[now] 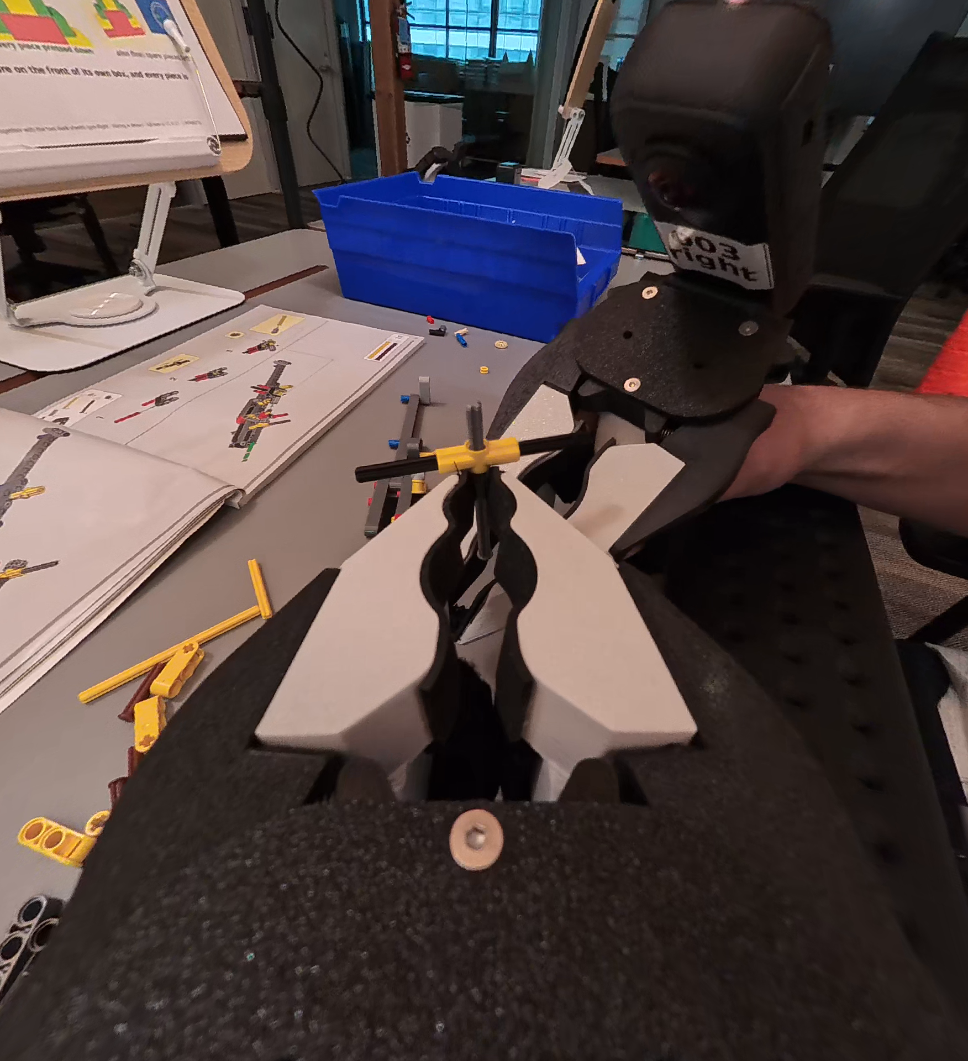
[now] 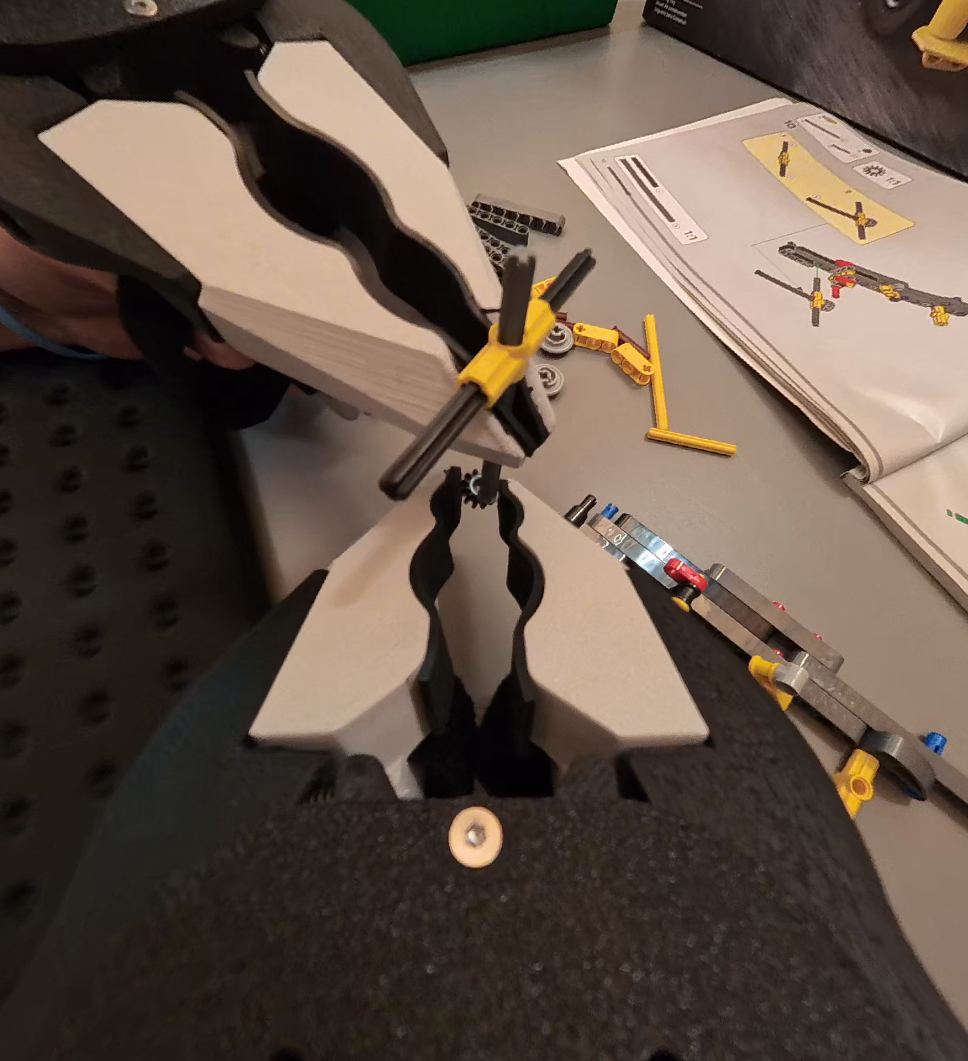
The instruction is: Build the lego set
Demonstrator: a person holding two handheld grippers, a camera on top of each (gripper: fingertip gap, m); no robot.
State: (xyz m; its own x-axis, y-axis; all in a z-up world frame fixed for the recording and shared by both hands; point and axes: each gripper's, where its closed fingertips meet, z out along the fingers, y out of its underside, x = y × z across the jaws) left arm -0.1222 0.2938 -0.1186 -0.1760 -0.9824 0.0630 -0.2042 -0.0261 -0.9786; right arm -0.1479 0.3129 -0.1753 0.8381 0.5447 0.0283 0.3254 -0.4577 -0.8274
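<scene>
Mid sub-assembly, above the counter [image 2: 527,143]: left claw [image 1: 479,488] clamped on grey axle [image 1: 480,517] carrying yellow cross connector [image 1: 473,456]. Right claw [image 2: 473,494] pinching small black gear [image 2: 466,491] (blurred). Next: align gear bore with axle end, push on.

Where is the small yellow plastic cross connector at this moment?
The small yellow plastic cross connector is in the air above the grey table, at the tips of the left gripper, with two dark axles crossing through it; the right gripper is just beside it.
</scene>
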